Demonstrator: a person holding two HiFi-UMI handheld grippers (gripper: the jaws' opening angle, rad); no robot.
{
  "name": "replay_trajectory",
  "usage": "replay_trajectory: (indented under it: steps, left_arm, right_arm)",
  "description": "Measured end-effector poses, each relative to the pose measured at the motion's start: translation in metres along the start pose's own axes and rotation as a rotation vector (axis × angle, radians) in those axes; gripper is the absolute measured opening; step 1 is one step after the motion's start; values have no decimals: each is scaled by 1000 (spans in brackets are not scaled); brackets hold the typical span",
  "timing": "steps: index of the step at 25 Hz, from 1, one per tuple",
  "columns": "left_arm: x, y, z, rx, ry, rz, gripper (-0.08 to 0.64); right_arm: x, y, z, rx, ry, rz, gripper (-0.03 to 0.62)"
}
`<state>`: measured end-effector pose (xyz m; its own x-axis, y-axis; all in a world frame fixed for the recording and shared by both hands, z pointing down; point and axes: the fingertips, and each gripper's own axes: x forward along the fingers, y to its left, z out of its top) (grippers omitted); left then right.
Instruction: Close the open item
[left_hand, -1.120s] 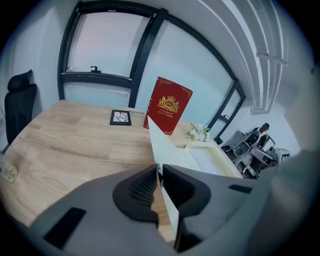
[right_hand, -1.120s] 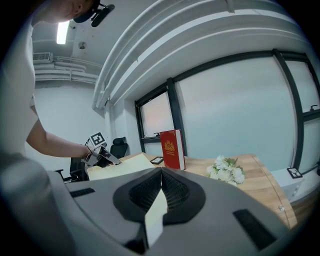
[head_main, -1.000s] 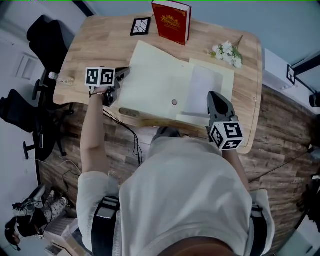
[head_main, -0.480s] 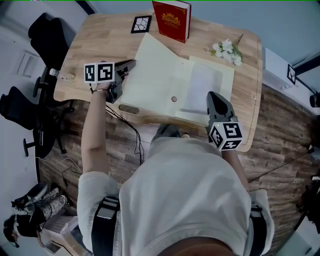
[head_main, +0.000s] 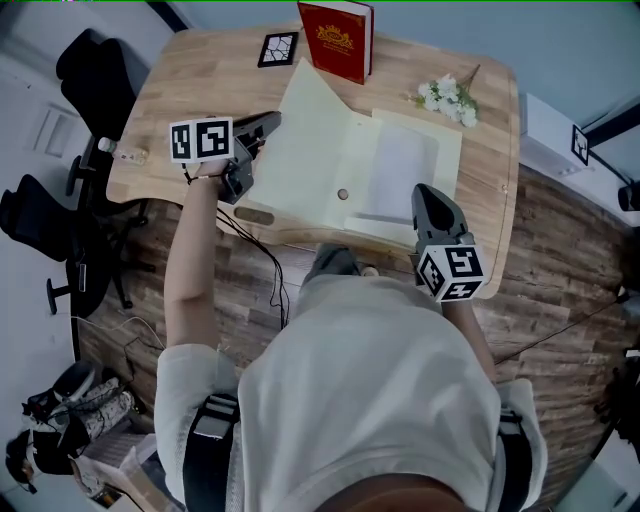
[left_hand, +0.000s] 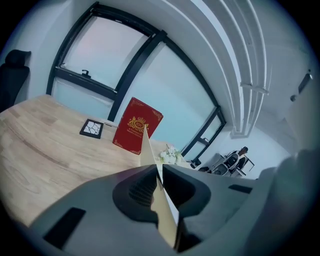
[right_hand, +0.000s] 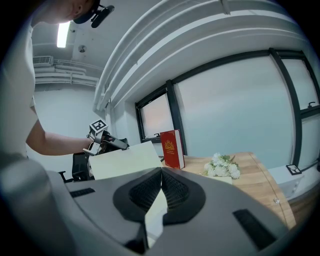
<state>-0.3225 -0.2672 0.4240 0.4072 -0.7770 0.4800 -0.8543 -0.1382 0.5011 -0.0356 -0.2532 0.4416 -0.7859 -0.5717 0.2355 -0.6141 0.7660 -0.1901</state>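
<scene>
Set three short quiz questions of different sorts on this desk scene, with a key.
1. True or false: the red book lies flat.
2. Which sits nearer the red book, the white flowers or the black-framed tile?
3. The left hand-held gripper is clamped on: A) the red book, B) the folder's lifted cover, C) the white flowers.
Key: 1 false, it stands upright; 2 the tile; 3 B.

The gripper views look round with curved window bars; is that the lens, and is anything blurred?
Left gripper view: the wide-angle lens bends the window frame into arcs and blackens the corners; the near fingers and folder look soft, the red book sharp. Right gripper view: same bending, plus a glaring ceiling lamp. Head view: even, cool light on the table.
</scene>
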Motion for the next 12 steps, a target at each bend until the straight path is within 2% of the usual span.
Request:
replay_trajectory:
  steps: [5,12]
  left_arm:
    - [7,-24,-1,-18,-18,-53,48]
    - [18,-63,-1,5,-16,-136,48]
  right_arm:
    - [-9,-2,-2,9,-7,-4,18]
    - [-21,-5,-3,12,-15,-16,18]
